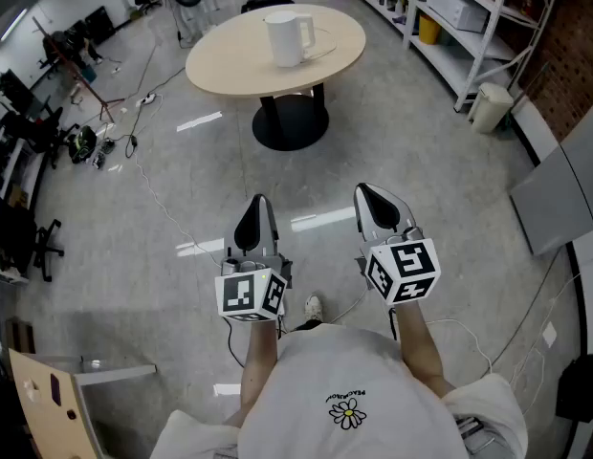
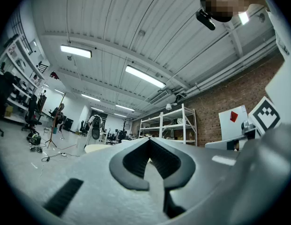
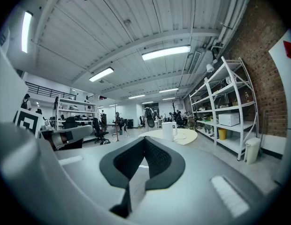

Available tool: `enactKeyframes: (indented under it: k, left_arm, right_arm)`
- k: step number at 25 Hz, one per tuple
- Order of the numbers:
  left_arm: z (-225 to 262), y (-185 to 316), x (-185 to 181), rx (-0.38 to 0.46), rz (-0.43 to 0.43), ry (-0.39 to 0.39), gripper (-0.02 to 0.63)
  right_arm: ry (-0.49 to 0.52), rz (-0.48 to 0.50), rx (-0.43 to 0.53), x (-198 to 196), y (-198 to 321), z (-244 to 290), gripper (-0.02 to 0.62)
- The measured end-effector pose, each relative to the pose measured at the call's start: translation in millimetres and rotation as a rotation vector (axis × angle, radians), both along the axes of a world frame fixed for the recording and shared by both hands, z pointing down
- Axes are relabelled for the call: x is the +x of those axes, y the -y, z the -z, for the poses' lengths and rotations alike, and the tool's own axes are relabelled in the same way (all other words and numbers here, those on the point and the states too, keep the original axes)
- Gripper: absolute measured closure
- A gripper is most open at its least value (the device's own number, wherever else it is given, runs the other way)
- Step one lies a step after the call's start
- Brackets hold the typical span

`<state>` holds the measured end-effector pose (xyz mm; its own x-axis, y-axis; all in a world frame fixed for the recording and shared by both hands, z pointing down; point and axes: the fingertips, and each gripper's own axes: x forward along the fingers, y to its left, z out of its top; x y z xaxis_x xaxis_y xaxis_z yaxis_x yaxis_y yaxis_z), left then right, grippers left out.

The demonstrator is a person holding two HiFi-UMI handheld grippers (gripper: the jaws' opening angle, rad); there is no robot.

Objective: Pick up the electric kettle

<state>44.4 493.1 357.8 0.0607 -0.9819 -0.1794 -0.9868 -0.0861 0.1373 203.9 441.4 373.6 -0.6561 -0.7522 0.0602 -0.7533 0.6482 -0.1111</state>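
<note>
We hold the left gripper [image 1: 256,210] and right gripper [image 1: 378,202] closed and empty, well short of the white electric kettle [image 1: 289,36], seemingly unplugged, on the round table [image 1: 230,65].

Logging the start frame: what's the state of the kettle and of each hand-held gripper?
kettle: upright on the round table, untouched.
left hand-held gripper: shut, empty, well short of the table.
right hand-held gripper: shut, empty, well short of the table.

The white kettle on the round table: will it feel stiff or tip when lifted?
The kettle looks rigid, probably hard-shelled. Tall and narrow, it might tip if pushed high. Its side handle likely hangs it off-balance.
</note>
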Motion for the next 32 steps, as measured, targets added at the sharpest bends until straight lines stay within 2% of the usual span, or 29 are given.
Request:
enactKeyframes:
  k: [5,10,16,26,32]
  left_arm:
    - [2,24,-18,0.0,0.001,0.004,0.607]
    - [-4,44,-20,-0.009,-0.017,0.012,0.607]
    - [-1,73,-25,0.015,-0.073,0.039,0.606]
    - [-4,148,-95,-0.001,-0.059,0.038,0.607]
    - [-18,216,-119,-0.013,-0.072,0.037,0.586]
  right_arm:
    - [0.001,-0.005,0.013,-15,22,4,0.591]
    - [0.008,-0.019,0.004,-17,41,0,0.591]
    - [0.047,0.019,-0.008,-36,69,1,0.589]
    - [0.066,-0.018,-0.074,-83,156,-16,0.574]
    - [0.073,-0.028,-0.103,-103,229,-30,0.549]
